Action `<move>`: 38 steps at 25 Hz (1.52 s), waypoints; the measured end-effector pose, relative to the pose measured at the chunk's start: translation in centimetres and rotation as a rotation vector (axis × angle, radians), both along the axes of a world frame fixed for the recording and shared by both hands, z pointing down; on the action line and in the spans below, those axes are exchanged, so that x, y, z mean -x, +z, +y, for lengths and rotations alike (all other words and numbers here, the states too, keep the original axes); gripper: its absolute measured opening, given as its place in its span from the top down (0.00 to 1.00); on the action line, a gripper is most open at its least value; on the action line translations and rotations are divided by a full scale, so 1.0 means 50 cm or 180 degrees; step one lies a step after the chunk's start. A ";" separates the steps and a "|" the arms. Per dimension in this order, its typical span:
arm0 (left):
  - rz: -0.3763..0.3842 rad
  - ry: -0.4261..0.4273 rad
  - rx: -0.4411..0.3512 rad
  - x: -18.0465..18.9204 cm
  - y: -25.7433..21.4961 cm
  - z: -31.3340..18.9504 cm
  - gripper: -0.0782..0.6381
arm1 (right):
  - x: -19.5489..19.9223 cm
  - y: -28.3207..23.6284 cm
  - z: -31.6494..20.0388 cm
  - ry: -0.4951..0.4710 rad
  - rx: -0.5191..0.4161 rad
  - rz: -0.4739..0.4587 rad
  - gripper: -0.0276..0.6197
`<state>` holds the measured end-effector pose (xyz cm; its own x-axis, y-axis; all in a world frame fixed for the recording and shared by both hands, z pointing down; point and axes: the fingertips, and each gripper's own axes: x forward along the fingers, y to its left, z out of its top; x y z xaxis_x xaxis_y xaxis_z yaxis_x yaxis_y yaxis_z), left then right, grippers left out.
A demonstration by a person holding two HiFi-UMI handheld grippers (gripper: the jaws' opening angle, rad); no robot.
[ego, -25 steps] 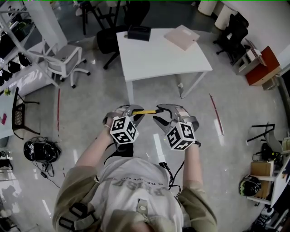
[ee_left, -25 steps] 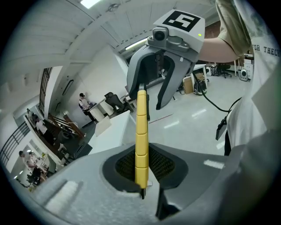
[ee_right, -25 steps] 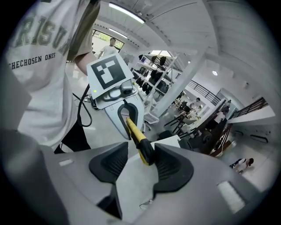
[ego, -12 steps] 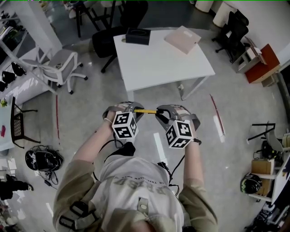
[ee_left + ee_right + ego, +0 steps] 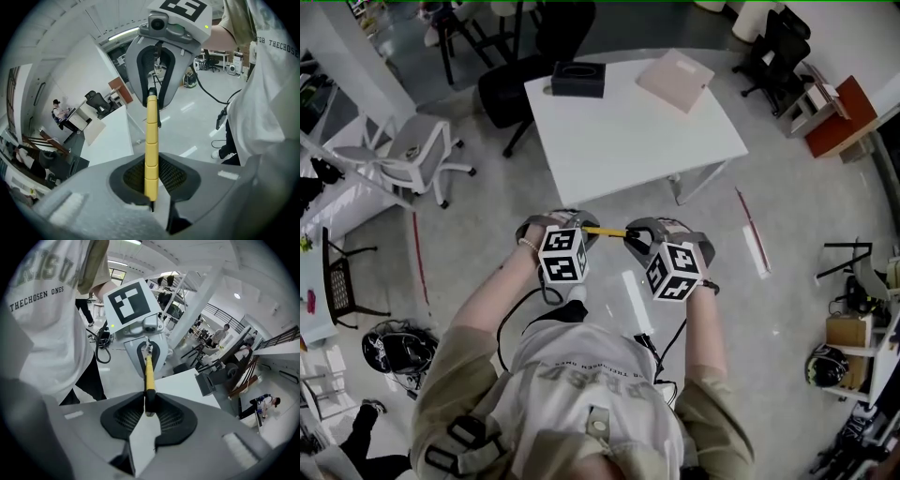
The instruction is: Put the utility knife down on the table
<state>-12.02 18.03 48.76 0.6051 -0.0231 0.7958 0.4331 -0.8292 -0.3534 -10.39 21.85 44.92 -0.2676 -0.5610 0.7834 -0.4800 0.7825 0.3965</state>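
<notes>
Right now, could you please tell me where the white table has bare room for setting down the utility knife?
The whole near half of the table is bare, from the front edge up to the black box and the flat pinkish pad. A free strip lies between those two. Only the far corners are taken.

Grips the black end of a slim yellow plastic utility knife (image 5: 149,373) in the grey two-jaw right gripper (image 5: 150,405), having just closed in. At the knife's far end, grey left gripper (image 5: 147,348); behind the knife, white rectangular table (image 5: 185,385).
</notes>
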 end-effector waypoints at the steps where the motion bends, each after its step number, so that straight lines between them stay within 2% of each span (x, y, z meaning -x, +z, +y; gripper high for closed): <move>1: -0.0012 0.0034 -0.0016 -0.005 0.000 -0.014 0.82 | -0.004 0.001 -0.013 0.0028 0.0023 -0.0019 0.83; 13: -0.0036 0.0327 -0.0104 -0.065 0.019 -0.145 0.82 | -0.056 0.024 -0.138 0.0354 0.0153 -0.0131 0.84; 22: -0.0096 0.0281 -0.0078 -0.116 0.060 -0.194 0.82 | -0.108 0.066 -0.186 0.0373 0.0303 -0.0227 0.84; 29: -0.0127 0.0055 -0.0054 -0.211 0.069 -0.236 0.82 | -0.210 0.076 -0.231 0.0152 0.0356 -0.0281 0.84; 33: -0.0128 -0.0145 -0.0055 -0.275 0.066 -0.268 0.82 | -0.279 0.072 -0.265 -0.0042 0.0380 -0.0293 0.84; 38: -0.0139 -0.0454 -0.0042 -0.314 0.066 -0.311 0.82 | -0.326 0.072 -0.311 -0.0344 0.0442 -0.0284 0.84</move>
